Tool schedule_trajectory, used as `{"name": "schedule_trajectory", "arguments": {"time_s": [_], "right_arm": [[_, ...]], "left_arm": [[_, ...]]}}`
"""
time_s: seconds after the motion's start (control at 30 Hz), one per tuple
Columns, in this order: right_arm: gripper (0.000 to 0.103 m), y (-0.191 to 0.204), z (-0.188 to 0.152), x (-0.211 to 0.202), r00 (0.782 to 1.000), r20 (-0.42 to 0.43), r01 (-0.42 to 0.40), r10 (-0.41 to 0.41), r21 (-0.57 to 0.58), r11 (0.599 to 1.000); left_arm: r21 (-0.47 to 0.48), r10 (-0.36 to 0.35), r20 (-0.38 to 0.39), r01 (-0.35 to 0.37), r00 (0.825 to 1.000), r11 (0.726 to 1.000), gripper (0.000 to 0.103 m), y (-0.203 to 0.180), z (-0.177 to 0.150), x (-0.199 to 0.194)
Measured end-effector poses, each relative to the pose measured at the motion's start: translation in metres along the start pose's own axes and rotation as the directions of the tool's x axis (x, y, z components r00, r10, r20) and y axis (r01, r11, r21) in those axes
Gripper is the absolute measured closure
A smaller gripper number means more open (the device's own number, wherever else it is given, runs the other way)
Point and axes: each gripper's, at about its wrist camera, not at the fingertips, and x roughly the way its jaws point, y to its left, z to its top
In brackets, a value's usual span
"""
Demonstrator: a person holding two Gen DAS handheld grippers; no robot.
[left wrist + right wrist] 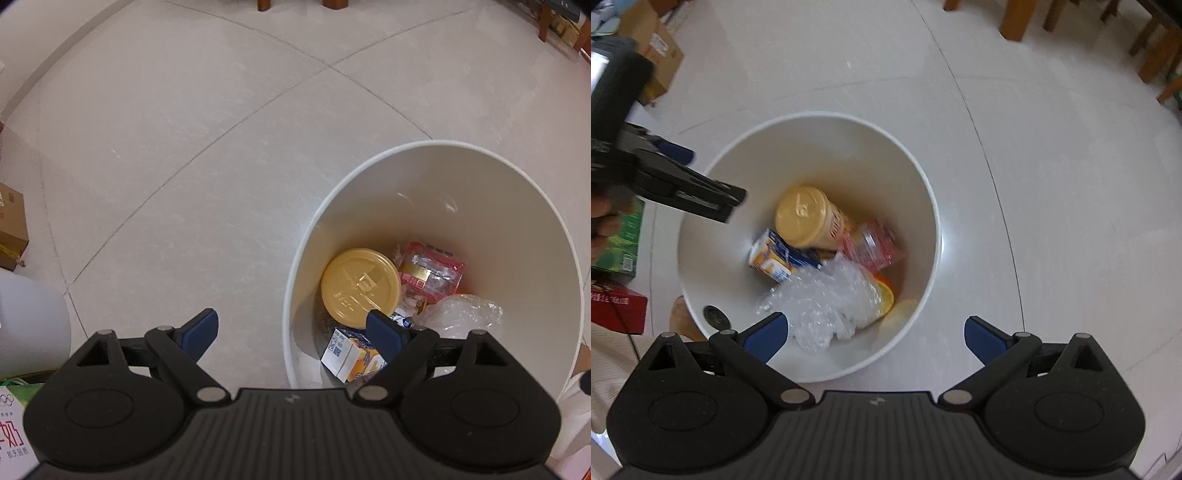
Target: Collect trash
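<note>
both grippers are hanging over a white bin (923, 206) standing on the tile floor (184, 147), pointing down into it. left gripper (295, 332) is sitting w/ jaws wide, nothing between the pads; one blue fingertip (201, 332) is over the floor just outside the rim, the other is over the bin's inside. right gripper (875, 338) is also spread wide & empty, straddling the near rim, one fingertip (768, 338) over the trash, the other over the floor.

trash is lying at the bin's bottom: a cup (809, 218) w/ a yellow lid, tilted; a small carton (775, 258) touching it on the side toward the left gripper; a red wrapper (875, 243) on the cup's other side; crumpled clear plastic (827, 299) nearest the right gripper, partly covering something orange (884, 295).

in the right wrist view the left gripper (679, 173) is showing at the bin's left rim, blurred, w/ a hand (602, 214) gripping it. boxes are sitting on the floor nearby: brown (11, 221), green (620, 240), red (617, 306).
</note>
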Motion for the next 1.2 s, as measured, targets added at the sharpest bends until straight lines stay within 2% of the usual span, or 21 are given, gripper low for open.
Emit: {"name": "schedule_trajectory", "arguments": {"time_s": [0.23,0.33,0.43,0.7,0.93,1.2], "right_arm": [[0.0,0.005,-0.008,0.003,0.997,0.006,0.075,-0.075,0.04,0.996],[0.0,0.002,-0.012,-0.001,0.998,-0.003,0.07,-0.07,0.085,0.994],[0.0,-0.002,-0.017,-0.008,0.997,0.002,0.078,-0.079,0.126,0.989],[0.0,-0.002,-0.037,-0.035,0.997,0.019,0.075,-0.08,0.172,0.982],[0.0,-0.003,-0.048,-0.064,0.996,0.053,0.057,-0.071,0.226,0.973],[0.0,0.009,-0.058,-0.09,0.991,0.091,0.078,-0.098,0.2,0.977]], "left_arm": [[-0.042,0.002,-0.006,-0.002,1.0,0.999,0.013,-0.004,-0.017,-0.025],[-0.086,-0.005,0.004,0.005,1.0,0.996,0.013,-0.007,-0.031,-0.041],[-0.179,-0.036,0.0,0.035,0.999,0.983,0.013,-0.01,-0.05,-0.056],[-0.273,-0.035,0.002,0.034,0.999,0.961,0.013,-0.025,-0.089,-0.096],[-0.297,-0.003,0.019,0.009,1.0,0.955,0.013,-0.036,-0.104,-0.125],[-0.286,0.042,0.049,-0.026,0.998,0.958,0.012,-0.043,-0.106,-0.152]]}}
